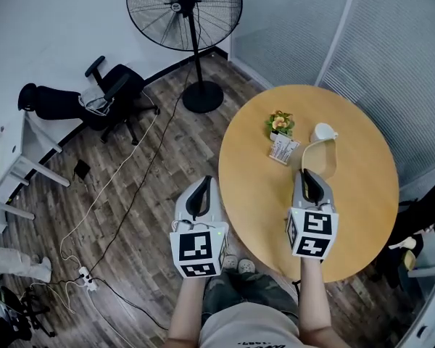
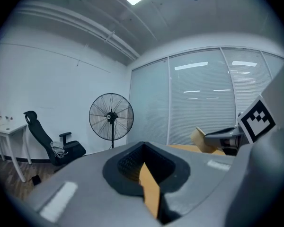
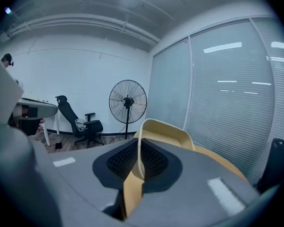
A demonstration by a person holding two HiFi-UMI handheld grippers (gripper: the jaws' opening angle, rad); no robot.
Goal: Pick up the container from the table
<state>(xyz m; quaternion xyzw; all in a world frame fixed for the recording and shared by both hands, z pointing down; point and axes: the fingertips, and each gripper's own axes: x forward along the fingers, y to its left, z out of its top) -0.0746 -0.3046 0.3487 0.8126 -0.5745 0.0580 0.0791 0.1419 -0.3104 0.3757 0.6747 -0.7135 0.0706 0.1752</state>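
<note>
Over the round surface (image 1: 362, 194), near side | you are pinching the container (image 1: 320, 158) by its rim wall in right gripper (image 1: 309, 176) fingers, likely for a lift | left gripper (image 1: 201, 187) fingers are resting closed, empty, off the edge | lift-off unclear

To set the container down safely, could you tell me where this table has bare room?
The round table is bare along its right side and near edge, and left of the potted plant. The far middle is crowded: plant, printed card, white cup and the container held in the right gripper.
</note>
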